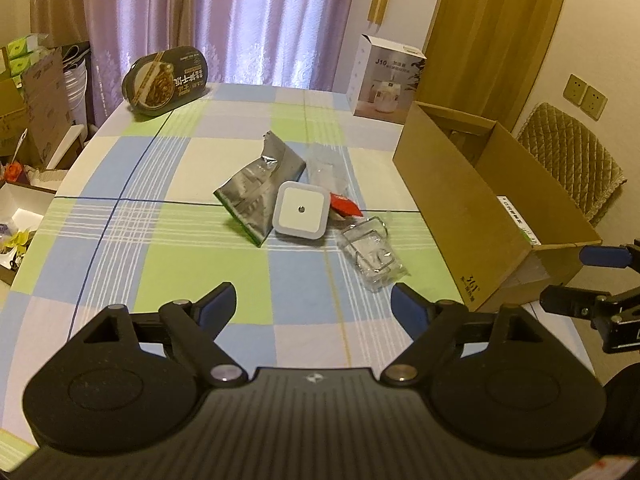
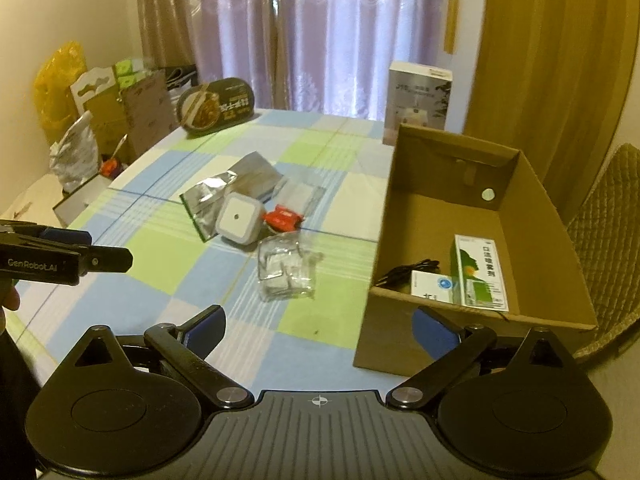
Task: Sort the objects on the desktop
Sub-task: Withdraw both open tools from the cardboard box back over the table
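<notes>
A small heap lies mid-table: a silver foil pouch (image 1: pixel 256 188) (image 2: pixel 224 196), a white square night light (image 1: pixel 302 213) (image 2: pixel 239 218), a red packet (image 1: pixel 345 206) (image 2: pixel 283 218) and a clear plastic bag (image 1: pixel 372 258) (image 2: pixel 286 270). To the right stands an open cardboard box (image 1: pixel 452 196) (image 2: pixel 532 208) holding a green-white carton (image 2: pixel 478 272), a small white box (image 2: pixel 432 286) and a black cable (image 2: pixel 412 270). My left gripper (image 1: pixel 314 304) hovers open, short of the heap. My right gripper (image 2: pixel 320 324) is open at the box's near corner, empty.
The table wears a checked cloth (image 1: pixel 160 240) (image 2: pixel 160 256). At the far edge stand a dark oval food container (image 1: pixel 166 80) (image 2: pixel 216 106) and a white product box (image 1: pixel 386 80) (image 2: pixel 418 102). Cartons and bags crowd the floor at left (image 1: pixel 36 112) (image 2: pixel 104 120). A quilted chair (image 1: pixel 572 160) sits right.
</notes>
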`<state>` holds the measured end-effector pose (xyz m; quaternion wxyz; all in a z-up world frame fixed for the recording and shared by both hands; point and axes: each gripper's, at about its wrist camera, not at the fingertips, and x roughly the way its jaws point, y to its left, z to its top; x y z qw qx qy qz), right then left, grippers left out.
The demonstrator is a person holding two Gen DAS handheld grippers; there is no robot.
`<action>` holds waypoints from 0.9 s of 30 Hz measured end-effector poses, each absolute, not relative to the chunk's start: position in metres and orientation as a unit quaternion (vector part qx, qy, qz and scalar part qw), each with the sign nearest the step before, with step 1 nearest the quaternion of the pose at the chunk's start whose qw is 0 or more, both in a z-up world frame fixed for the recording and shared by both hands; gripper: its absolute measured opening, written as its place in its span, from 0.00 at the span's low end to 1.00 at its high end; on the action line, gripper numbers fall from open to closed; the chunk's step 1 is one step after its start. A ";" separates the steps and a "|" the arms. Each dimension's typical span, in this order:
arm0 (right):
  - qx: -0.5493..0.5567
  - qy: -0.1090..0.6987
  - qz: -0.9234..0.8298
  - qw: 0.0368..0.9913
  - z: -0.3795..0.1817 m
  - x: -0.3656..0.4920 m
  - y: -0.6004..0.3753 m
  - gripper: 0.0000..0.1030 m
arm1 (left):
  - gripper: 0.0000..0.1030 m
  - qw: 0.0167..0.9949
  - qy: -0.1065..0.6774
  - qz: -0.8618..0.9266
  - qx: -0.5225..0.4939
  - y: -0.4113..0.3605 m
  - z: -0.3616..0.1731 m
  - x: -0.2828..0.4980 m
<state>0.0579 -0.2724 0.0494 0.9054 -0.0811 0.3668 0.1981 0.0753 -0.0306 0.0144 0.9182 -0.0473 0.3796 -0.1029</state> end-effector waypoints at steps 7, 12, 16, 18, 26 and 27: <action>-0.091 0.373 0.208 0.899 0.043 0.058 -0.258 0.96 | 0.80 0.917 0.384 -0.099 -0.047 -0.024 0.009 0.079; -0.091 0.377 0.216 0.896 0.034 0.060 -0.249 0.96 | 0.80 0.916 0.388 -0.095 -0.039 -0.016 0.003 0.085; -0.087 0.378 0.223 0.894 0.026 0.063 -0.241 0.96 | 0.80 0.915 0.393 -0.090 -0.032 -0.008 -0.005 0.093; -0.084 0.376 0.230 0.894 0.022 0.065 -0.237 0.96 | 0.80 0.914 0.395 -0.089 -0.029 -0.005 -0.010 0.098; -0.087 0.356 0.246 0.897 0.002 0.078 -0.213 0.95 | 0.80 0.917 0.386 -0.105 -0.005 0.001 -0.028 0.126; -0.091 0.354 0.248 0.897 -0.002 0.081 -0.209 0.95 | 0.80 0.917 0.385 -0.107 0.001 0.000 -0.031 0.130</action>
